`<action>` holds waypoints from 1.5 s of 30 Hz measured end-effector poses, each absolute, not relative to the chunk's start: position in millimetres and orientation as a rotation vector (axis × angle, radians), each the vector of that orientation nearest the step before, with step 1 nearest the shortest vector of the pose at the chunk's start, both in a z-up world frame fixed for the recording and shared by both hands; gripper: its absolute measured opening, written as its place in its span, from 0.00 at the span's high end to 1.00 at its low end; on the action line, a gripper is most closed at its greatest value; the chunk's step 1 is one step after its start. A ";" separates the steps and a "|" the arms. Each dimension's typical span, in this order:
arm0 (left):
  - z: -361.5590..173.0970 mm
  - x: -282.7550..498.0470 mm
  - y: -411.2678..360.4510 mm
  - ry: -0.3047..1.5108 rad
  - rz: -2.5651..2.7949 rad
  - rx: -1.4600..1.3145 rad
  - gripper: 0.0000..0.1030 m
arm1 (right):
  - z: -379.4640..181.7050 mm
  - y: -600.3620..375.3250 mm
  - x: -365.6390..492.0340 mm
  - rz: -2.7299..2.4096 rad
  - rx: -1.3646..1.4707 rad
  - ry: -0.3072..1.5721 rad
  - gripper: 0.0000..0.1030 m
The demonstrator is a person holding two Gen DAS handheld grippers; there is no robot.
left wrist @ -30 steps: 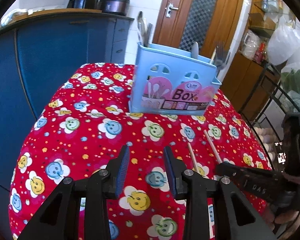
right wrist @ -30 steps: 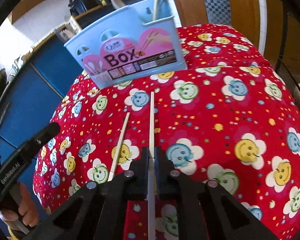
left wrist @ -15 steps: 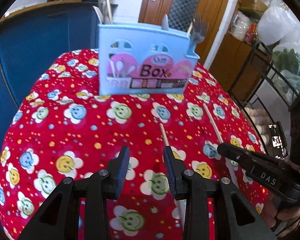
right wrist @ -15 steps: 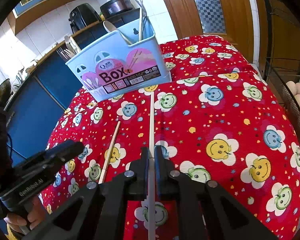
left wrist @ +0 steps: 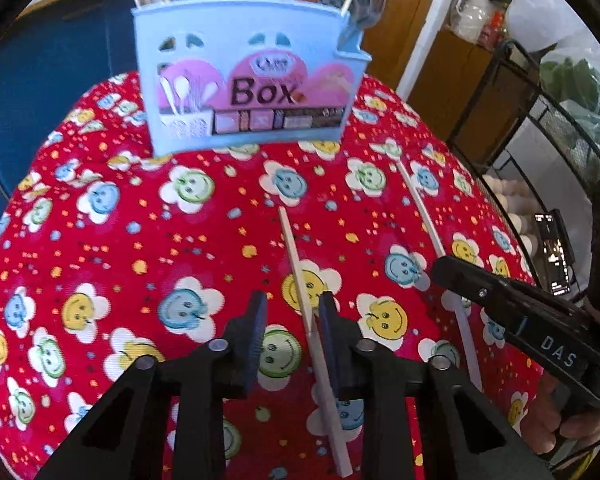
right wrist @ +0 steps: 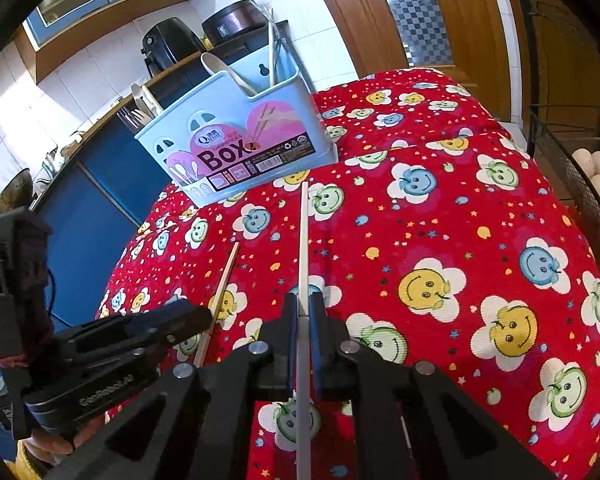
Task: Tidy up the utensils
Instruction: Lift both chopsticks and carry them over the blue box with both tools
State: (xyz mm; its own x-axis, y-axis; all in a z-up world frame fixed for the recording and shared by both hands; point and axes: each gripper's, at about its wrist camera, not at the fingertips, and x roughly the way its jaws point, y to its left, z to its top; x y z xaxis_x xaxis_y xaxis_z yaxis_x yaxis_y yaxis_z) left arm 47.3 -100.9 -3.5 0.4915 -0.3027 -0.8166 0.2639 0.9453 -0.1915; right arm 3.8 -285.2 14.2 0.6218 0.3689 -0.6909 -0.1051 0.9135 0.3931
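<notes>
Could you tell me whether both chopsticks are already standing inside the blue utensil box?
No, one chopstick is clamped in the right gripper and the other chopstick lies on the tablecloth, short of the box.

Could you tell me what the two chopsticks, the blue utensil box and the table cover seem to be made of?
Tan chopstick, between the closing left tongs: probably wood or bamboo, matte and pale tan. White chopstick, clamped in the right tongs: likely plastic or melamine, smooth and uniformly white. Utensil box: moulded plastic, light blue with cut-out holes and a glossy printed label. Table cover: woven fabric, ribbed texture, printed smiley flowers.
</notes>
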 end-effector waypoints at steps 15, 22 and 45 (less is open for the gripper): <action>-11.7 53.9 -115.1 1.049 -0.397 0.004 0.92 | 10.4 -289.4 6.8 0.301 0.363 0.860 0.93; -2.3 54.3 -97.3 1.012 -0.410 -0.109 0.94 | 15.8 -290.9 6.3 0.309 0.376 0.829 0.93; 101.7 87.6 -36.3 0.576 -0.350 -0.289 0.94 | 86.9 -277.1 34.1 0.355 0.287 0.606 0.93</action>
